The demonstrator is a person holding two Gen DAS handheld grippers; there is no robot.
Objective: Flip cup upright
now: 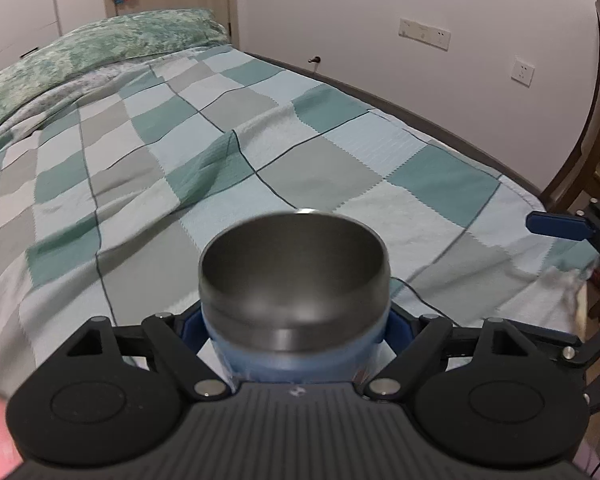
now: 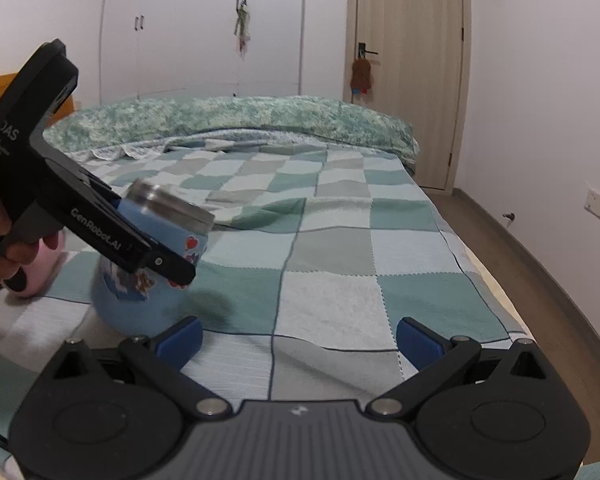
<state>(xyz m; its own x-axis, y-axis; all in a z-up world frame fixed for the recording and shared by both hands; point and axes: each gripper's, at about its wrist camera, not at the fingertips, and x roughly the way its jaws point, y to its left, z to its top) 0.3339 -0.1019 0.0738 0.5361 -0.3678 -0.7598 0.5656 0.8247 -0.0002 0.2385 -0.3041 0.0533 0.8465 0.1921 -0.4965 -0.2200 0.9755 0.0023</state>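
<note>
A blue cup (image 1: 294, 312) with a steel rim and red stickers is held between the blue pads of my left gripper (image 1: 296, 332), its open mouth facing away from the camera. In the right wrist view the cup (image 2: 152, 264) is tilted over the bed, rim up and to the right, its base close to the blanket; the left gripper (image 2: 168, 268) is shut on its side. My right gripper (image 2: 298, 340) is open and empty, low over the blanket, to the right of the cup. One of its blue fingers (image 1: 560, 226) shows at the right edge of the left wrist view.
A checked teal and grey blanket (image 2: 340, 248) covers the bed, with a green pillow (image 2: 240, 120) at its head. A pink object (image 2: 40, 276) lies on the blanket behind the left gripper. A wooden chair (image 1: 592, 120) stands beside the bed. A door (image 2: 408, 72) and wardrobe stand beyond.
</note>
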